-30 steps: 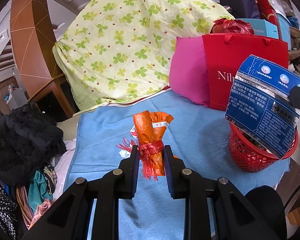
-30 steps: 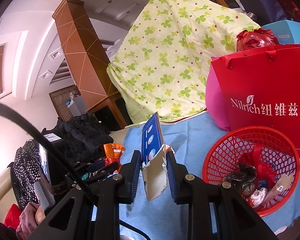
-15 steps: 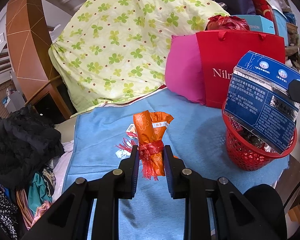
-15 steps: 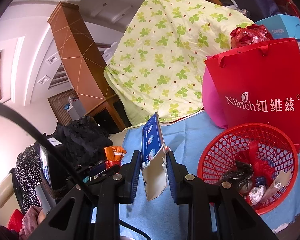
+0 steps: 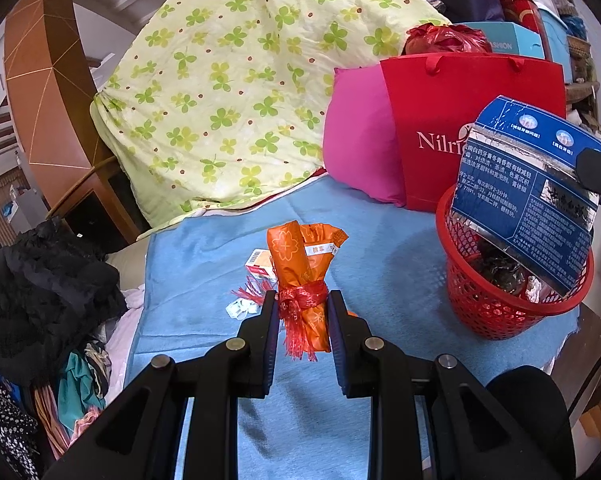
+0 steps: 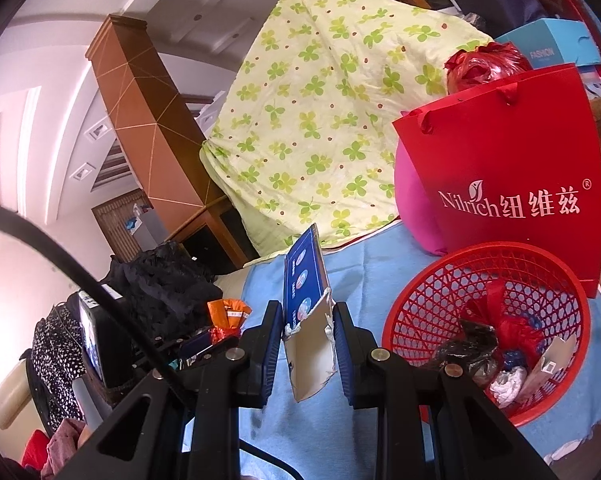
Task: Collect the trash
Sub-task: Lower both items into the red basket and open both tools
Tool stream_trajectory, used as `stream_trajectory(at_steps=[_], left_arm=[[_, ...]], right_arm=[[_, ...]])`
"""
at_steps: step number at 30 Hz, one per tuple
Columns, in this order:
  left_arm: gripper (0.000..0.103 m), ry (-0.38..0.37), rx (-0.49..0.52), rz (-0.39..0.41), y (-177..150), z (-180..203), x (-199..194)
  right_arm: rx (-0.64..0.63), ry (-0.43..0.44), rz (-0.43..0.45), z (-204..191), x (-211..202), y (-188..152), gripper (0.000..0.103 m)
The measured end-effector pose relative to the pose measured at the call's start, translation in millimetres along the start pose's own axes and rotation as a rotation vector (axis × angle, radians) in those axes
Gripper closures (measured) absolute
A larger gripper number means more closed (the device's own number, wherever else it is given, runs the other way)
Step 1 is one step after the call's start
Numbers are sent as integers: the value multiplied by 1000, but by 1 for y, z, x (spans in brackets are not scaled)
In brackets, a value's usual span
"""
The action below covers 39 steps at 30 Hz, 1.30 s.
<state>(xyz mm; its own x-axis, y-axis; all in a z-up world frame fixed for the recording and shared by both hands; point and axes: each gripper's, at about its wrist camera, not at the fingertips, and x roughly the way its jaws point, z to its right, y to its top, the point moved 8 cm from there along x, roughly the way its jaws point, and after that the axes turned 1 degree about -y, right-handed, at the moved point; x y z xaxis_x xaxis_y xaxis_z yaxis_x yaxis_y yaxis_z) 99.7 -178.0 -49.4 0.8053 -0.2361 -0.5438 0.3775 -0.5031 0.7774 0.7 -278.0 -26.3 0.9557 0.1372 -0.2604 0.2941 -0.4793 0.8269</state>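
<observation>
1. Blue cloth covers the surface (image 5: pixel 380 248), cluttered behind with bags and bedding.
2. Left hand-held gripper (image 5: pixel 303 312) pinches an orange wrapper (image 5: pixel 300 264) above the cloth; its loose red ribbon could slip free.
3. Right hand-held gripper (image 6: pixel 307 334) pinches a blue box (image 6: pixel 305 280) beside the red basket (image 6: pixel 428 292); released early, it may catch the rim and fall outside.
</observation>
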Motion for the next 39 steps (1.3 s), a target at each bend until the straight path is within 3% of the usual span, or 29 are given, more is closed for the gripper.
stream_trajectory(at_steps=[24, 39], left_arm=[[77, -21, 71, 2, 12, 36, 2], [77, -42, 142, -2, 17, 73, 6]], right_arm=[[50, -21, 34, 23, -13, 2, 75], [119, -36, 60, 56, -25, 2, 75]])
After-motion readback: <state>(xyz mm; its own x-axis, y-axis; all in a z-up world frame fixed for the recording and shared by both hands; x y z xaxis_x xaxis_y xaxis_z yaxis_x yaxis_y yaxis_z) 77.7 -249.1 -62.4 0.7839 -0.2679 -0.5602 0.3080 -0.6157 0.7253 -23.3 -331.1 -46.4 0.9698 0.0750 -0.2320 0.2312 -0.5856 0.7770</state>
